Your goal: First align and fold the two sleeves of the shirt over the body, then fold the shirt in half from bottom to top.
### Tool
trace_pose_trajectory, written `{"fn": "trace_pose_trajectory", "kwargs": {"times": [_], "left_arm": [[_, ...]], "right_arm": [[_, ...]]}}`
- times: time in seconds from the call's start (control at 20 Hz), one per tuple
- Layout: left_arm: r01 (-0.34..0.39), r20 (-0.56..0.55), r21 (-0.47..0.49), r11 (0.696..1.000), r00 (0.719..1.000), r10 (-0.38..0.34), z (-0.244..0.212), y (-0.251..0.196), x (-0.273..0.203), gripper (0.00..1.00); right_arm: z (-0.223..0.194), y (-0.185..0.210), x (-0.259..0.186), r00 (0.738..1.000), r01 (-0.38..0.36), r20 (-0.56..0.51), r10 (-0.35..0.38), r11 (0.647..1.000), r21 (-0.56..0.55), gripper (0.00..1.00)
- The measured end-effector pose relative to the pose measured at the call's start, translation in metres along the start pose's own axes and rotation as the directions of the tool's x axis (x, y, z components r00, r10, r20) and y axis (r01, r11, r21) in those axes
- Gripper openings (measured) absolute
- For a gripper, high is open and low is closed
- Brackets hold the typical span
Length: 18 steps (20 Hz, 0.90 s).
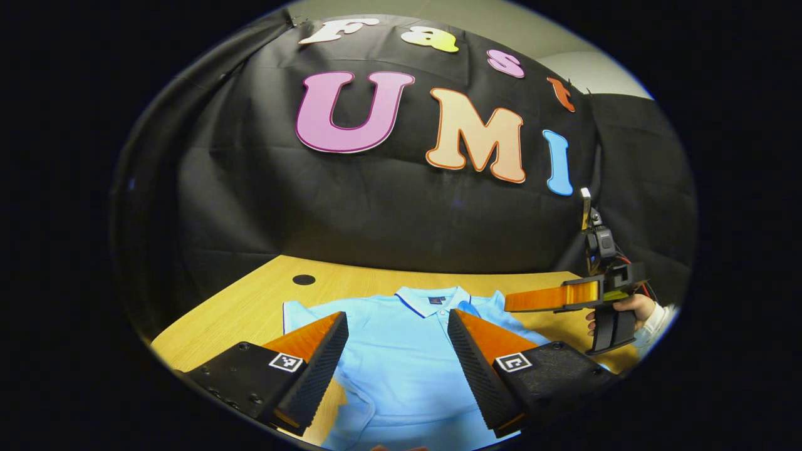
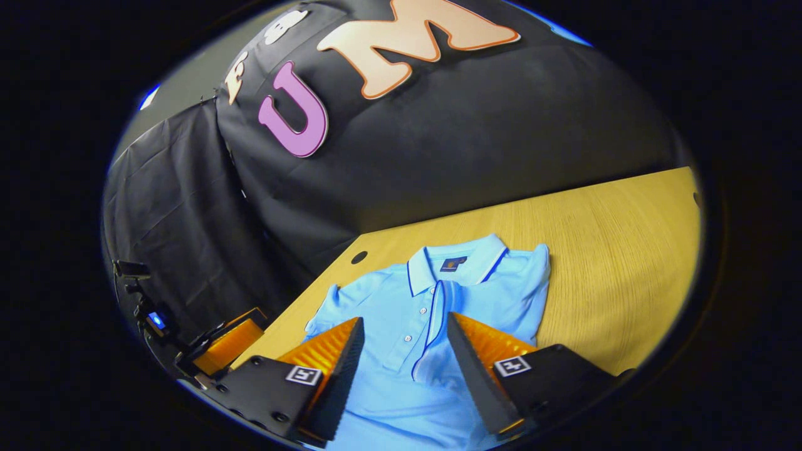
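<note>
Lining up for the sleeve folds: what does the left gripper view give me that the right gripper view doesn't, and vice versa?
Left gripper view: a hand holding the right gripper at the right. Right gripper view: the buttoned placket and the left gripper at lower left. Both: the light blue polo shirt lying flat, collar toward the booth wall, the wooden table with its round hole, and each view's own gripper open over the shirt.

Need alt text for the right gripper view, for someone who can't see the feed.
A light blue polo shirt lies flat, collar away from the camera, on a wooden table. The right gripper hangs open above its front, holding nothing. The left gripper shows at the lower left, beside the table edge.
</note>
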<state>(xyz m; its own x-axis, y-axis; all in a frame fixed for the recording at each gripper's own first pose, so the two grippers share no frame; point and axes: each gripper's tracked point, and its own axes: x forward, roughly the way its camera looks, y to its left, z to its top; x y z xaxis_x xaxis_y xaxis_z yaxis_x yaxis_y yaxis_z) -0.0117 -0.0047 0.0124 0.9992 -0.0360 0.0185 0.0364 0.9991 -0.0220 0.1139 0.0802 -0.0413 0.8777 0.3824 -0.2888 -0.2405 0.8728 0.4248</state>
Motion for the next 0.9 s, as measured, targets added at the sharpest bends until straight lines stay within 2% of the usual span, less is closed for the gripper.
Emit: {"fn": "trace_pose_trajectory", "kwargs": {"times": [0.05,0.4,0.6,0.7,0.8,0.9], "left_arm": [[-0.007,0.003,-0.004,1.000,1.000,0.007,0.002,0.004,0.000,0.95],[-0.156,-0.026,-0.045,0.987,0.988,0.155,0.000,0.070,0.008,0.95],[-0.253,-0.086,-0.007,0.967,0.964,0.252,-0.016,0.118,0.017,0.95],[-0.310,-0.135,0.011,0.951,0.941,0.309,-0.028,0.139,0.023,0.95],[-0.325,-0.171,-0.003,0.946,0.932,0.320,-0.033,0.143,0.030,0.94],[-0.302,-0.190,-0.030,0.953,0.938,0.292,-0.030,0.138,0.043,0.93]], "right_arm": [[0.001,0.003,-0.006,1.000,0.001,0.005,-0.001,1.000,-0.017,0.96],[0.000,0.029,-0.061,0.991,-0.002,0.131,0.016,0.994,-0.108,0.97],[-0.015,0.037,-0.080,0.989,-0.007,0.142,0.041,0.972,-0.233,0.97],[-0.019,0.039,-0.086,0.988,-0.009,0.150,0.047,0.970,-0.241,0.97],[-0.019,0.028,-0.091,0.985,0.026,0.173,0.018,0.968,-0.250,0.97],[-0.020,0.022,-0.099,0.982,0.046,0.186,0.004,0.964,-0.260,0.97]]}}
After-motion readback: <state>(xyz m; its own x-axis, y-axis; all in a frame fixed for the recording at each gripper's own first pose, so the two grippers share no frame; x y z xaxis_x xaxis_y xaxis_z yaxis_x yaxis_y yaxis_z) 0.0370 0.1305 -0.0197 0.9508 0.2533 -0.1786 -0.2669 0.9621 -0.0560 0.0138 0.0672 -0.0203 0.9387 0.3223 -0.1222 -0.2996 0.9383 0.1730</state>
